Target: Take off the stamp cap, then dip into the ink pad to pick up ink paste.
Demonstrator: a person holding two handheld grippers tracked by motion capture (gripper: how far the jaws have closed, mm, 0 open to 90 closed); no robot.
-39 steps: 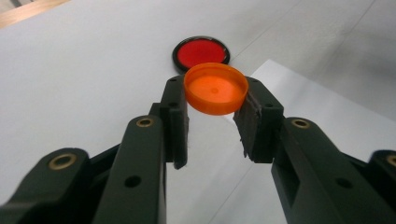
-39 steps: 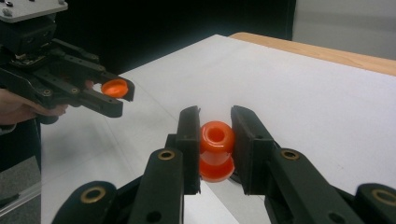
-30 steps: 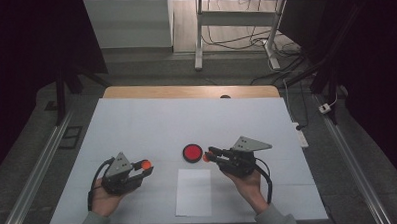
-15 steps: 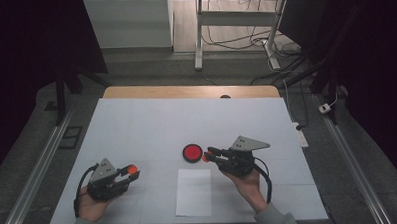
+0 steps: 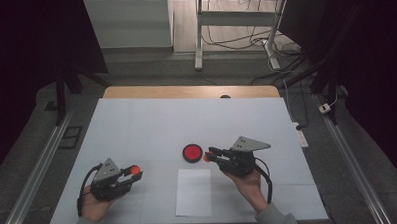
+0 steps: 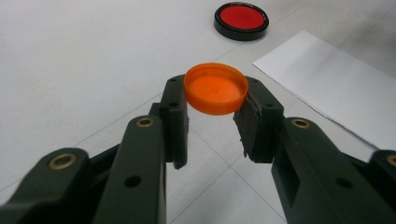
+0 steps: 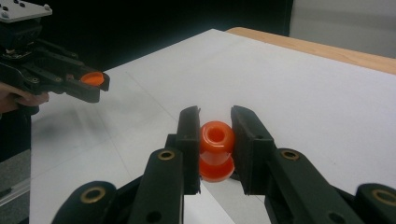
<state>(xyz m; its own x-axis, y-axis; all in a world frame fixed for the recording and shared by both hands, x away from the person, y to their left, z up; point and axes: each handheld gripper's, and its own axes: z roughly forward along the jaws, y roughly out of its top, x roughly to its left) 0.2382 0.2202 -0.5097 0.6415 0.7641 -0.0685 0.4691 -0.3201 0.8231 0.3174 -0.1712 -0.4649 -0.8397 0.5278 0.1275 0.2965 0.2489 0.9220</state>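
Shifted since a second ago: left gripper (image 5: 130, 175), first drawn back toward the table's near left corner, now out again toward the middle, though short of its first spot; right gripper (image 5: 211, 155) unmoved, red disc and paper sheet unmoved.

Far left, at about 8 o'clock on the white table (image 5: 137, 124): left hand (image 5: 93, 204) wrapped round the gripper body, black cable looping at its outer side. Jaws pointing toward 3 o'clock, clamped on an orange cap (image 6: 215, 88) by its rim, open side up, held clear above the table surface. Same cap seen as an orange dot at the jaw tips (image 5: 135, 169) in the high view.

At the centre, toward 6 o'clock: white paper sheet (image 5: 194, 191), flat, long side running away from the person. Just beyond it, at its 12 o'clock: red disc in a black rim (image 5: 192, 152), flat on the table.

To the right, at about 4 o'clock: right hand (image 5: 249, 183) under the gripper, grey three-cornered plate on top. Jaws pointing toward 9 o'clock, tips just beside the red disc, closed on a small orange spool-shaped piece (image 7: 216, 149), pinched at its narrow waist, one open end facing the camera. Whether it touches the disc: cannot tell.
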